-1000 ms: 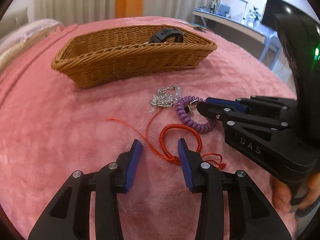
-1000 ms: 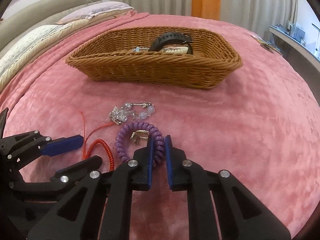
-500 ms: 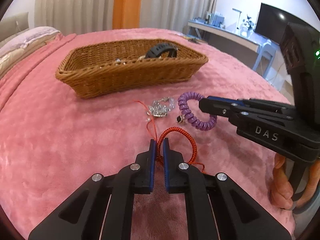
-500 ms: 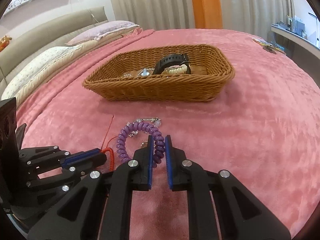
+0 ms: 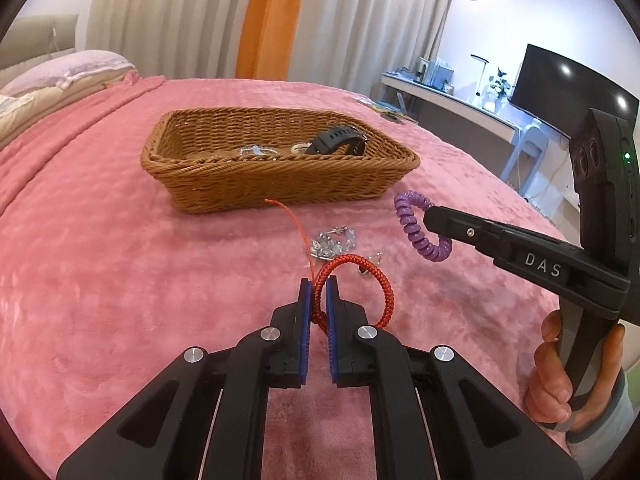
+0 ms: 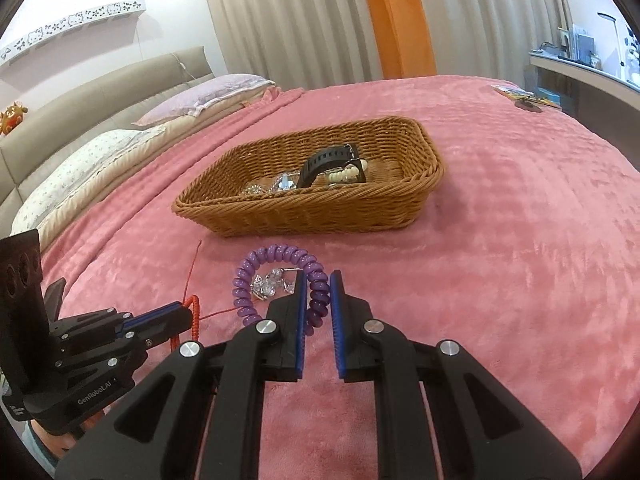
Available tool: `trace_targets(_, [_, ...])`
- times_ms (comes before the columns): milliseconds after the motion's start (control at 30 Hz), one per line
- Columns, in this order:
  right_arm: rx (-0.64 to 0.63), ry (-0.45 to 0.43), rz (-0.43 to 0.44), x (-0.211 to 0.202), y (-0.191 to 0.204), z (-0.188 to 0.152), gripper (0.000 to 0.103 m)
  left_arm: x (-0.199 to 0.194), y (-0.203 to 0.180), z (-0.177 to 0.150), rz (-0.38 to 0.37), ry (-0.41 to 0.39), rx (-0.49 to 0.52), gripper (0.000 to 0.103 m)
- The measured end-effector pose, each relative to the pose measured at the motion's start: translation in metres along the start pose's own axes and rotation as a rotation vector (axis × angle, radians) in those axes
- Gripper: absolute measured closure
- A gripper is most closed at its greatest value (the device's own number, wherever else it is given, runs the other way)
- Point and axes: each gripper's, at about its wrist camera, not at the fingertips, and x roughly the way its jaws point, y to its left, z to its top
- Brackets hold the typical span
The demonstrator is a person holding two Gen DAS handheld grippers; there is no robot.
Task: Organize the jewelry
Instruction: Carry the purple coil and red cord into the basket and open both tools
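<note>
We pinch the limp red cord bracelet in the left gripper; the right gripper clamps the springy purple coil bracelet.

bed: pink blanket | curtains: beige, orange | desk

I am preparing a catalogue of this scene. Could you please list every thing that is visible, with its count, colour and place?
wicker basket: one, brown, on the bedspread.
watch: one, black, inside the basket.
bead bracelet: one, cream, inside the basket beside the watch.
spiral bracelet: one, purple, held off the bedspread.
braided cord bracelet: one, red, held.
crystal bracelet: one, clear, lying on the bedspread.
bedspread: one, pink.
pillows: two, pale, at the headboard.
left hand-held gripper: shut on the cord bracelet.
right hand-held gripper: shut on the spiral bracelet.
</note>
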Motion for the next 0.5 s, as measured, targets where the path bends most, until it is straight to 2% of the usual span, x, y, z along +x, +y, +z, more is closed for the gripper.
trace_targets(133, [0.006, -0.015, -0.011, -0.006, 0.001, 0.004, 0.093, -0.005, 0.004, 0.004, -0.003, -0.016, -0.017, 0.098])
trace_targets(233, [0.023, -0.019, -0.006, -0.015, 0.001, 0.016, 0.093, -0.02, 0.004, 0.02, -0.014, -0.061, -0.016, 0.098])
trace_targets(400, [-0.022, -0.054, -0.036, -0.031, 0.015, 0.064, 0.093, -0.052, -0.006, 0.078, -0.007, -0.178, 0.05, 0.098])
trace_targets(500, [-0.041, -0.077, -0.059, -0.028, 0.021, 0.097, 0.093, -0.058, -0.006, 0.113, -0.004, -0.239, 0.06, 0.098])
